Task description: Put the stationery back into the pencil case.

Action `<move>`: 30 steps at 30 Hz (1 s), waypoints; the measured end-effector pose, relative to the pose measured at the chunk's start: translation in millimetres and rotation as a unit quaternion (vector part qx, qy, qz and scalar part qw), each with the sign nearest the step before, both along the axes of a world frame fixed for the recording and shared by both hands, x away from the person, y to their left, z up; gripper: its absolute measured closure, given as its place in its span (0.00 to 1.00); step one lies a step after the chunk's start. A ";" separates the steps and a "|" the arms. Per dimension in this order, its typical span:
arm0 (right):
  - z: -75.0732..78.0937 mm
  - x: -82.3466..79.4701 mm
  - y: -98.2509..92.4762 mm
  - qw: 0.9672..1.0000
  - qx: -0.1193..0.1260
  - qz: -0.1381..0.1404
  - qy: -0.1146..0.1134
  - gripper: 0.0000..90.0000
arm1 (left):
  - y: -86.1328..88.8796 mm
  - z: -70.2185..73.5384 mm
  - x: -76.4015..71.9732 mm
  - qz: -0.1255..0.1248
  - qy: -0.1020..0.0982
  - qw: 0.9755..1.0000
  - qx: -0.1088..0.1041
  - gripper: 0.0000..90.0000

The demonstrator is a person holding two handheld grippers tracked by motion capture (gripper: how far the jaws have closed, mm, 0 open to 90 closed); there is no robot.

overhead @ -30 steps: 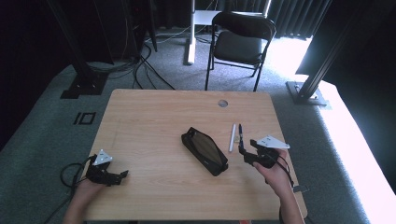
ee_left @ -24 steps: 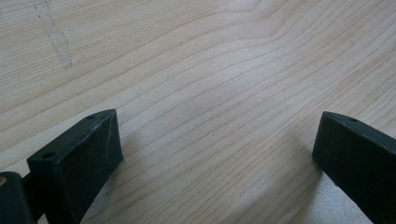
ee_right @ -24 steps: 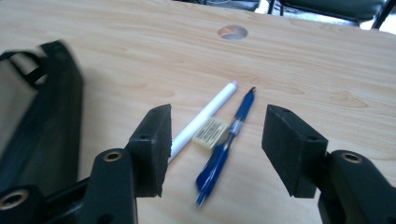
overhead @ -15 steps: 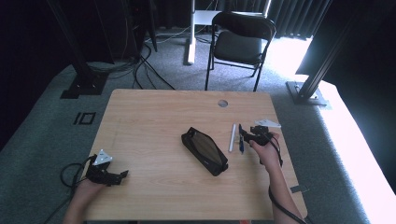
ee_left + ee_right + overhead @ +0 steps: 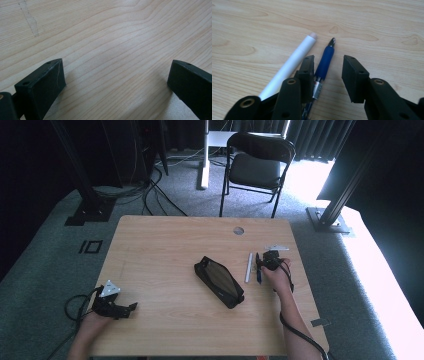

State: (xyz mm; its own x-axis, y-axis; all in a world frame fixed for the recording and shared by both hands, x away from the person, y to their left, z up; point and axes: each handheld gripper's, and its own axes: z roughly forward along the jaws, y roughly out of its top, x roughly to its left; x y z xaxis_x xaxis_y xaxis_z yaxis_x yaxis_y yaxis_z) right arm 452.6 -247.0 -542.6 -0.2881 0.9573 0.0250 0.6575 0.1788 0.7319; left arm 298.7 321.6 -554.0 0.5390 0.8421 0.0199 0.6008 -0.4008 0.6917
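- On the right half of the table (image 5: 165, 250) we see the right gripper (image 5: 266, 261), jaws pointing toward the far edge, hand (image 5: 278, 279) behind it.
- R gripper view: jaws partly apart, straddling the blue pen (image 5: 325, 60). One jaw is touching or just beside the pen's grip; other jaw stands off w/ bare wood between. Not clamped on it.
- Pen lies flat, tip (image 5: 332, 41) pointing away from the gripper, clear barrel section w/ a silver band running under the jaws.
- White pen-like stick (image 5: 290, 63) lies just beside the blue pen on the far side of the near jaw, roughly parallel, pale tip fwd. High view: white stick (image 5: 248, 267) and blue pen (image 5: 258, 269) side by side, close but apart.
- Black pencil case (image 5: 218, 281) sits mid-table, diagonal, near the pens but not touching. Can't tell if it's zipped.
- Left gripper (image 5: 114, 307) rests at the near-left corner of the table, grey plate on top, cable trailing off the edge, hand (image 5: 92, 322) on it.
- L gripper view: jaws wide apart, nothing but wood grain between them, low to the surface. We can't tell if they touch it.
- Beyond the table: folding chair (image 5: 259, 167) on grey carpet, well apart from the far edge.
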 end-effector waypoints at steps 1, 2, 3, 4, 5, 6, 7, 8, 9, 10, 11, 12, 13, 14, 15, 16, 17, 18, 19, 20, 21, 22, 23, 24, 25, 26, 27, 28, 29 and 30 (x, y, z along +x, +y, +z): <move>-0.7 0.3 -0.3 1.000 -0.004 0.000 0.001 0.70 | 0.0 0.0 0.0 0.000 0.000 1.000 0.000 0.02; -1.4 0.4 -0.7 1.000 -0.005 -0.001 0.003 0.70 | 0.0 0.0 0.0 0.000 0.000 1.000 0.000 0.02; -2.1 0.3 -1.3 1.000 -0.005 -0.001 0.004 0.71 | 0.0 0.0 0.0 0.000 0.000 1.000 0.000 0.02; -2.3 -0.3 -2.2 1.000 -0.005 -0.004 0.003 0.72 | 0.0 0.0 0.0 0.000 0.000 1.000 0.000 0.02; -2.7 -1.2 -3.0 1.000 -0.007 -0.007 0.006 0.72 | 0.0 0.0 0.0 0.000 0.000 1.000 0.000 0.02; -2.7 -1.2 -3.0 1.000 -0.007 -0.007 0.006 0.72 | 0.0 0.0 0.0 0.000 0.000 1.000 0.000 0.02; -4.4 -3.1 -4.5 1.000 -0.014 -0.009 0.009 0.73 | 0.0 0.0 0.0 0.000 0.000 1.000 0.000 0.02; -4.7 -4.2 -5.4 1.000 -0.010 -0.011 0.009 0.73 | 0.0 0.0 0.0 0.000 0.000 1.000 0.000 0.02; -4.5 -5.0 -6.4 1.000 -0.012 -0.012 0.009 0.74 | 0.0 0.0 0.0 0.000 0.000 1.000 0.000 0.02; -4.0 -5.4 -7.4 1.000 -0.014 -0.015 0.011 0.76 | 0.0 0.0 0.0 0.000 0.000 1.000 0.000 0.02; -3.6 -5.8 -8.5 1.000 -0.016 -0.018 0.013 0.79 | 0.0 0.0 0.0 0.000 0.000 1.000 0.000 0.02; -3.5 -6.2 -10.0 1.000 -0.016 -0.022 0.013 0.83 | 0.0 0.0 0.0 0.000 0.000 1.000 0.000 0.02; -3.5 -6.4 -11.5 0.999 -0.010 -0.030 0.015 0.87 | 0.0 0.0 0.0 0.000 0.000 1.000 0.000 0.02; -3.0 -6.4 -12.8 0.999 -0.006 -0.035 0.018 0.88 | 0.0 0.0 0.0 0.000 0.000 1.000 0.000 0.02; -2.4 -6.2 -14.0 0.999 0.000 -0.038 0.023 0.88 | 0.0 0.0 0.0 0.000 0.000 1.000 0.000 0.02; -1.2 -6.1 -15.3 0.998 0.008 -0.045 0.031 0.88 | 0.0 0.0 0.0 0.000 0.000 1.000 0.000 0.02; -0.1 -6.4 -16.9 0.998 0.012 -0.050 0.030 0.88 | 0.0 0.0 0.0 0.000 0.000 1.000 0.000 0.02; 1.2 -6.9 -18.2 0.998 0.012 -0.050 0.030 0.88 | 0.0 0.0 0.0 0.000 0.000 1.000 0.000 0.02; 1.2 -6.9 -18.2 0.998 0.012 -0.050 0.030 0.88 | 0.0 0.0 0.0 0.000 0.000 1.000 0.000 0.02; 5.9 -8.9 -21.5 0.998 0.025 -0.055 0.026 0.88 | 0.0 0.0 0.0 0.000 0.000 1.000 0.000 0.02; 9.3 -10.1 -22.9 0.998 0.029 -0.053 0.026 0.88 | 0.0 0.0 0.0 0.000 0.000 1.000 0.000 0.02; 13.3 -11.6 -24.3 0.998 0.034 -0.051 0.019 0.88 | 0.0 0.0 0.0 0.000 0.000 1.000 0.000 0.02; 17.7 -13.2 -25.1 0.998 0.035 -0.051 0.014 0.88 | 0.0 0.0 0.0 0.000 0.000 1.000 0.000 0.02; 17.7 -13.2 -25.1 0.998 0.035 -0.051 0.014 0.88 | 0.0 0.0 0.0 0.000 0.000 1.000 0.000 0.02; 26.8 -16.3 -26.1 0.998 0.046 -0.047 0.006 0.88 | 0.0 0.0 0.0 0.000 0.000 1.000 0.000 0.02; 31.7 -18.1 -25.6 0.998 0.042 -0.044 0.001 0.88 | 0.0 0.0 0.0 0.000 0.000 1.000 0.000 0.02; 36.4 -19.6 -24.9 0.998 0.043 -0.037 -0.004 0.88 | -0.1 0.0 0.0 0.000 0.000 1.000 0.000 0.02; 41.1 -21.2 -24.3 0.998 0.052 -0.036 -0.012 0.88 | 0.0 0.0 0.0 0.000 0.000 1.000 0.000 0.02; 45.8 -22.7 -23.1 0.998 0.050 -0.032 -0.015 0.88 | 0.0 0.0 0.0 0.000 0.000 1.000 0.000 0.02; 50.1 -24.1 -21.9 0.998 0.053 -0.027 -0.019 0.88 | 0.0 0.0 0.0 0.000 0.000 1.000 0.000 0.02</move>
State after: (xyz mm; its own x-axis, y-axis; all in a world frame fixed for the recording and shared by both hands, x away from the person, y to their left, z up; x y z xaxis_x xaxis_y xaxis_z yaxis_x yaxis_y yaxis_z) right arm 428.5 -268.9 -492.4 -0.2385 0.9640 0.1179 0.6355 0.0631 0.7695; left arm 298.7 321.6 -554.1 0.5389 0.8421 0.0198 0.6008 -0.4007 0.6917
